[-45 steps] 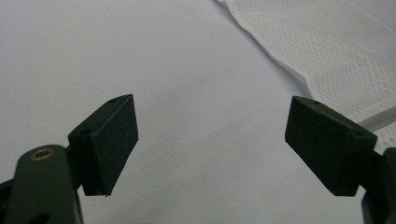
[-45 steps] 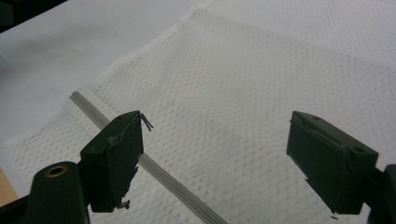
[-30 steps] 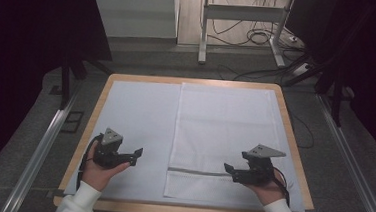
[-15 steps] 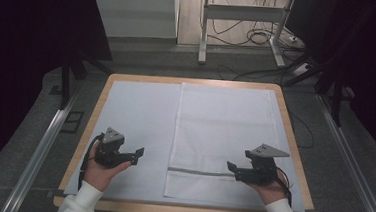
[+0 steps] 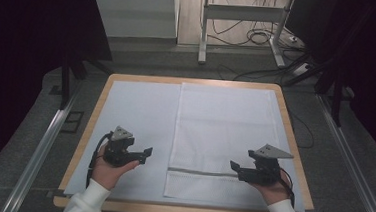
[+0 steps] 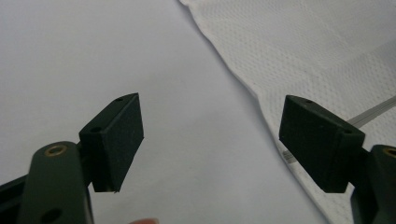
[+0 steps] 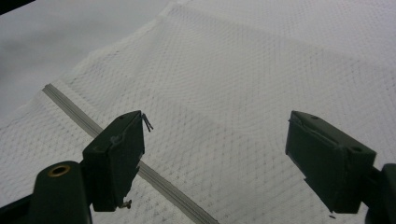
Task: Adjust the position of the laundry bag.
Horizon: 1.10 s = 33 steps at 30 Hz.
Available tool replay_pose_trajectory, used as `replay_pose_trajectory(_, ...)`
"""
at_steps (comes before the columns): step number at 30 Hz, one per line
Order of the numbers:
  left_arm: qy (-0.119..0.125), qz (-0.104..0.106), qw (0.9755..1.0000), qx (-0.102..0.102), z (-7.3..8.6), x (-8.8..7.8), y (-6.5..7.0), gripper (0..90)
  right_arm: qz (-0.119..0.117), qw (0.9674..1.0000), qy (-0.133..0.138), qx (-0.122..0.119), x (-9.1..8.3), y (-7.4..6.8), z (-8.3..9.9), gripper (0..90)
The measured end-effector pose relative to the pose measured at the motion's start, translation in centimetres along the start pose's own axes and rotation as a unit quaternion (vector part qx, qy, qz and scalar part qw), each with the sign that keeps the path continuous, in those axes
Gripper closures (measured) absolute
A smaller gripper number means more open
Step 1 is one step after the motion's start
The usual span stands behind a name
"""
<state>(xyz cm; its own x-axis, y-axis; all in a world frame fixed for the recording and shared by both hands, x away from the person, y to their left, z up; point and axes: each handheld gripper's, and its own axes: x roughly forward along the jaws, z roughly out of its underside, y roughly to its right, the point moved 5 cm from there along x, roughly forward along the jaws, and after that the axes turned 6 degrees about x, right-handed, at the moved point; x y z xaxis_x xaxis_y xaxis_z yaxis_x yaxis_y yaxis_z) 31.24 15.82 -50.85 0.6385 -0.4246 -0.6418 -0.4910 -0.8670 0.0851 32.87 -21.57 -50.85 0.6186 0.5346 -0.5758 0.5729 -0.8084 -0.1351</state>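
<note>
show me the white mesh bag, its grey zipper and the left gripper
white mesh bag point(image 5: 224, 128), high view, middle of the fabric
grey zipper point(image 5: 201, 172), high view, middle of the strip
left gripper point(image 5: 146, 153), high view, between its open jaws

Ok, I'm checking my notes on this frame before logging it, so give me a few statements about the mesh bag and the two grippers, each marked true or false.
1. The white mesh laundry bag lies flat on the table's right half. True.
2. The left gripper is clamped on the bag's edge. False: its fingers stand apart over the bare white sheet, beside the bag.
3. The right gripper sits at the grey zipper. True.
4. The zipper runs along the bag's far end. False: it crosses near the person's end.
5. The right gripper's fingers are pinched shut. False: they stand wide apart.
</note>
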Motion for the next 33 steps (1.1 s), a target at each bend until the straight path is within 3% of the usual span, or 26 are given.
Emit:
replay_pose_trajectory(7,-0.014,0.014,0.9998,-0.005,-0.1,0.6,0.7,20.9,0.014,0.9998,0.012,0.002,-0.3,0.3,-0.2,20.9)
replay_pose_trajectory(13,-0.02,0.017,0.9997,0.005,-0.6,1.3,1.3,21.2,0.016,0.9998,0.011,0.006,-0.4,0.5,-0.1,21.5)
replay_pose_trajectory(22,-0.018,0.029,0.9993,-0.017,-1.3,2.2,1.8,23.2,0.009,1.0,0.002,-0.001,-0.2,0.3,0.0,21.8)
replay_pose_trajectory(33,-0.038,0.044,0.9983,-0.013,-1.4,3.6,2.8,23.8,0.01,0.9999,0.001,-0.001,-0.2,0.3,-0.1,21.8)
